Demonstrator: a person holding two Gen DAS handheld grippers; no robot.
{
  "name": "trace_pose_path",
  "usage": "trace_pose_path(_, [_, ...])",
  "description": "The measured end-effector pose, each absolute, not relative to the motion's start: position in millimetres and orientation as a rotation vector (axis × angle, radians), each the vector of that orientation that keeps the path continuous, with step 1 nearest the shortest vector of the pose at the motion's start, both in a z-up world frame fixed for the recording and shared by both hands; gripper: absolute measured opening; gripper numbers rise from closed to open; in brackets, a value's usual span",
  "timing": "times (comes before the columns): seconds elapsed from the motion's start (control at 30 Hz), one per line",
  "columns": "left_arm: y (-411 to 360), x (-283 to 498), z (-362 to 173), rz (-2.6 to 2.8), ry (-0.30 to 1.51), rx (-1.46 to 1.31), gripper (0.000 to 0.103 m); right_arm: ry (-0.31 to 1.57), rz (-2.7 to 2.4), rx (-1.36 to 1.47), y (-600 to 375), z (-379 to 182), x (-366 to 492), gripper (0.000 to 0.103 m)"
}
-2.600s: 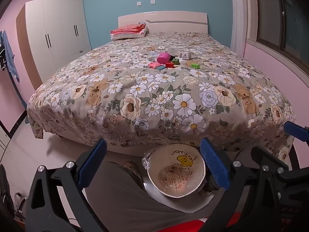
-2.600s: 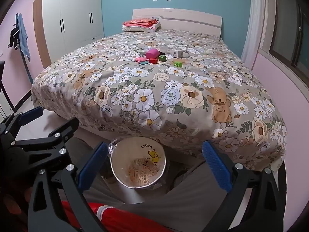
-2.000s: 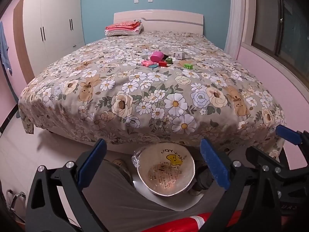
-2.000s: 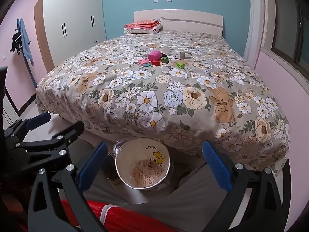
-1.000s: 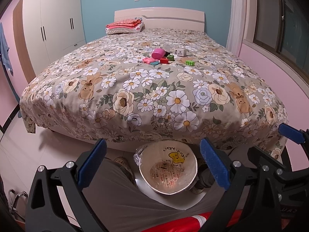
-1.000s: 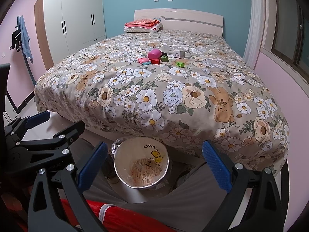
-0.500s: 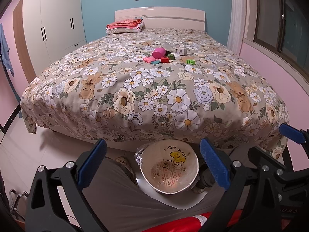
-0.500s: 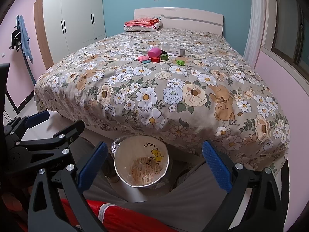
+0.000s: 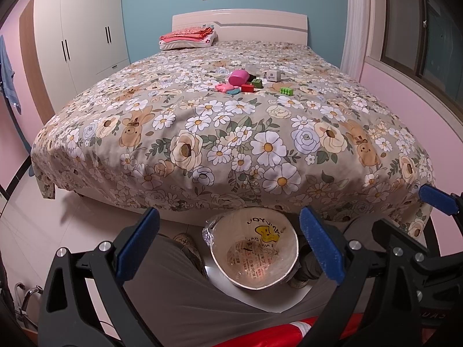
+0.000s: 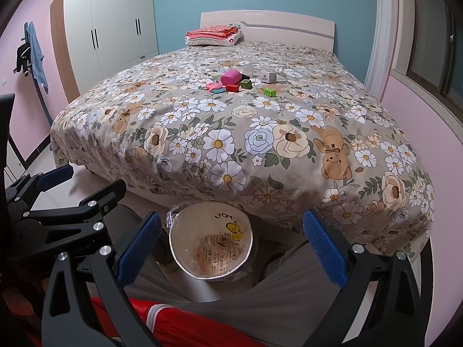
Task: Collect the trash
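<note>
A white waste bin (image 9: 254, 251) with a clear liner and a yellow duck print stands on the floor at the foot of the bed, between a seated person's knees. My left gripper (image 9: 229, 225) hangs open above it with nothing between its blue pads. My right gripper (image 10: 230, 225) is open over the same bin (image 10: 211, 248), also holding nothing. On the floral bedspread (image 9: 220, 133), far from both grippers, lie a pink cup (image 9: 238, 76), a small white box (image 9: 273, 75), a green brick (image 9: 286, 90), a red block (image 9: 247, 87) and a pink toy (image 9: 225, 87).
A white wardrobe (image 9: 84, 37) stands along the left wall. Folded pink bedding (image 9: 188, 34) rests on a pillow at the headboard. A window ledge (image 9: 405, 72) runs along the right. Grey trouser legs (image 9: 179, 297) flank the bin. Blue cloth hangs on a rack (image 10: 34, 57).
Both views have shifted only slightly, with a little sway and a small move back from the bed. Both grippers stay open, and the items on the bed have not moved.
</note>
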State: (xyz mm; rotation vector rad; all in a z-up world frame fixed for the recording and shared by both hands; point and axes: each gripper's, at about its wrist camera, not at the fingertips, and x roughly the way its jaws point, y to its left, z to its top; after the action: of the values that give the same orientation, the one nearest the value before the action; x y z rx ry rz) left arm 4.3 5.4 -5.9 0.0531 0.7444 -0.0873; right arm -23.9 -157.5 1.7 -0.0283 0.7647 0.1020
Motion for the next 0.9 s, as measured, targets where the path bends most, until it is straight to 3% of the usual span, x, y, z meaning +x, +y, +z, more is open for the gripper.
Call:
trace_pose_path(0.5, [17, 36, -10, -0.086, 0.774, 0.038, 0.095, 0.777, 0.133, -0.060, -152, 0, 9, 0.100])
trace_pose_path(0.9, [15, 126, 15, -0.074, 0.772, -0.002, 0.095, 0.753, 0.119, -0.020, -173, 24, 91, 0.100])
